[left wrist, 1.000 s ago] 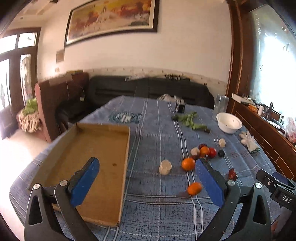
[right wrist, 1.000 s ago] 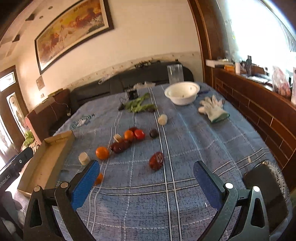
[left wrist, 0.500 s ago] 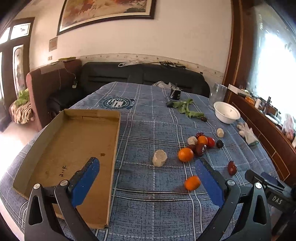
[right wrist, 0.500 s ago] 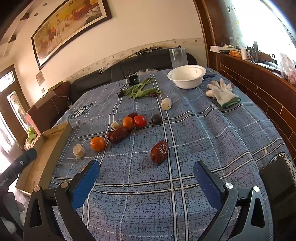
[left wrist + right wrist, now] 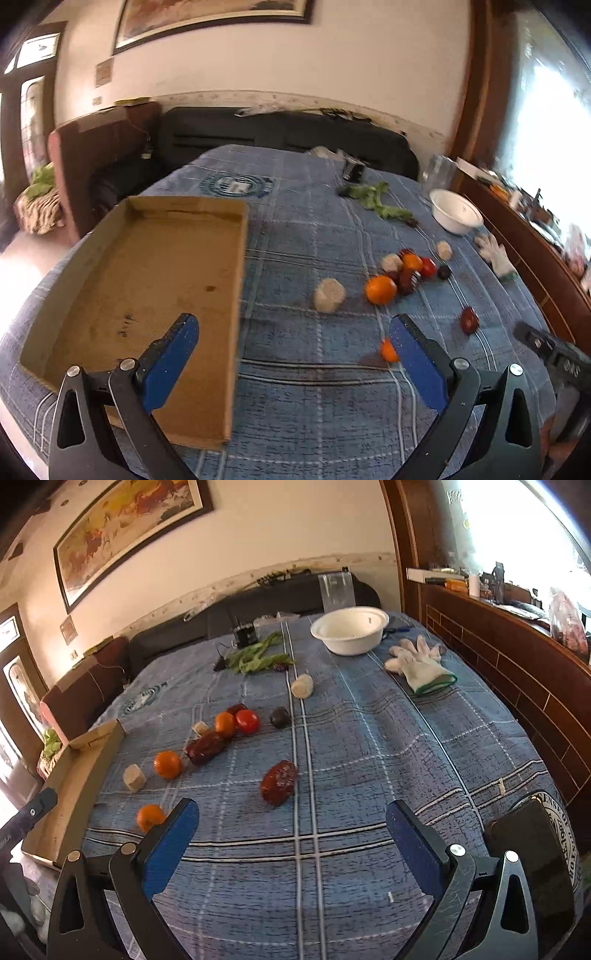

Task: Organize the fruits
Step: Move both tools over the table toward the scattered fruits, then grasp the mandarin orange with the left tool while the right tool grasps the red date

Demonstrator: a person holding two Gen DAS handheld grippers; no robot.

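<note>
On my table (image 5: 369, 760), the cardboard tray (image 5: 147, 266) lies along the left edge. The fruits cluster mid-table: a tomato (image 5: 247, 720) beside a tangerine (image 5: 225, 723), another tangerine (image 5: 167, 764) nearer me, a third (image 5: 149, 816) nearest. The bowl (image 5: 351, 629) sits at the far right, a glove (image 5: 417, 664) just before it.

An open, shallow brown cardboard tray (image 5: 147, 266) lies flat on the left of the blue checked cloth. To its right the fruit sits loose: a small orange mandarin (image 5: 149, 816) nearest, a larger round orange (image 5: 167, 764), a wrinkled dark red date (image 5: 279, 782) apart, and a clustered red tomato (image 5: 247, 720) beside another small orange fruit (image 5: 225, 723).
</note>
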